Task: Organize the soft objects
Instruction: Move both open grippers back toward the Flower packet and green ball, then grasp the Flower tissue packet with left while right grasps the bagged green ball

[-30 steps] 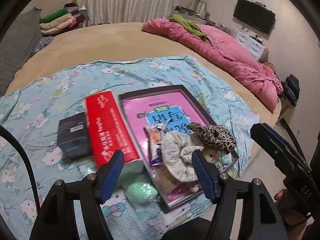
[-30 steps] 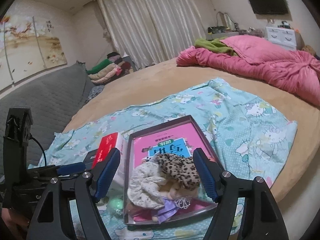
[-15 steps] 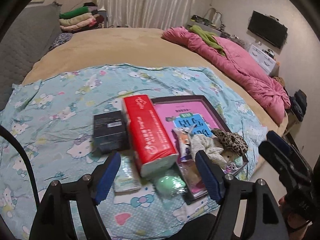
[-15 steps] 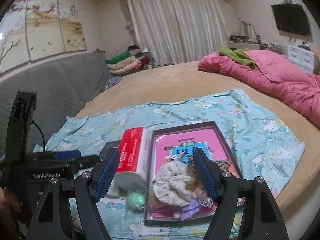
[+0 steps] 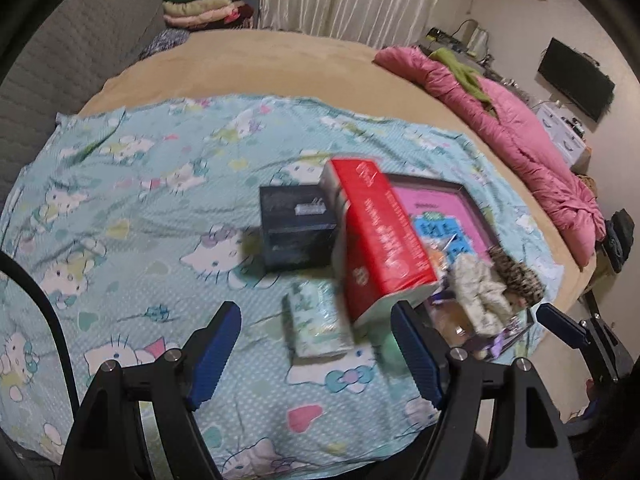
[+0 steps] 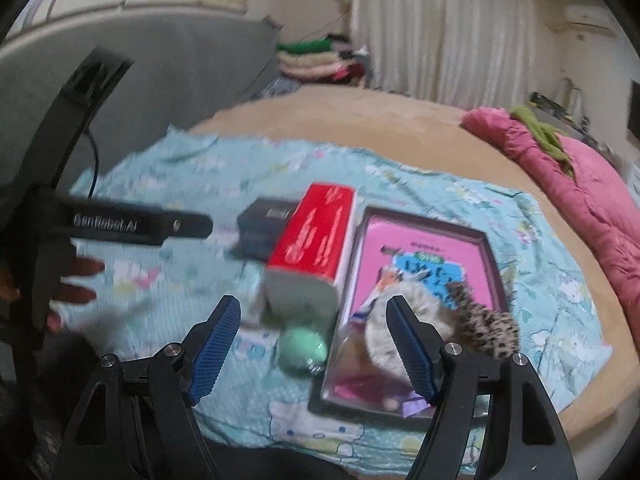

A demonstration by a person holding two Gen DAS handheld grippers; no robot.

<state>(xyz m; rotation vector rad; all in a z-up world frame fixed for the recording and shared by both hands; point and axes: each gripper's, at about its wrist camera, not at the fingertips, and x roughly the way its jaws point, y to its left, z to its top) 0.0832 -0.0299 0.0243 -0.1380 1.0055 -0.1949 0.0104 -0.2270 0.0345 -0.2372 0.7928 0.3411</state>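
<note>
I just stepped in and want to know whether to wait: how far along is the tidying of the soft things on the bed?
Barely started, it seems. Done: a cream scrunchie and a leopard-print scrunchie already lie in the dark tray. In hand: nothing; the left gripper and right gripper hover with jaws open and empty. Left: the small tissue pack and the green round sponge lie on the cartoon sheet beside the red tissue pack.

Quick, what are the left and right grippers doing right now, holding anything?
Left gripper: jaws open, nothing between them, above the blue sheet.
Right gripper: jaws open, nothing held.
</note>
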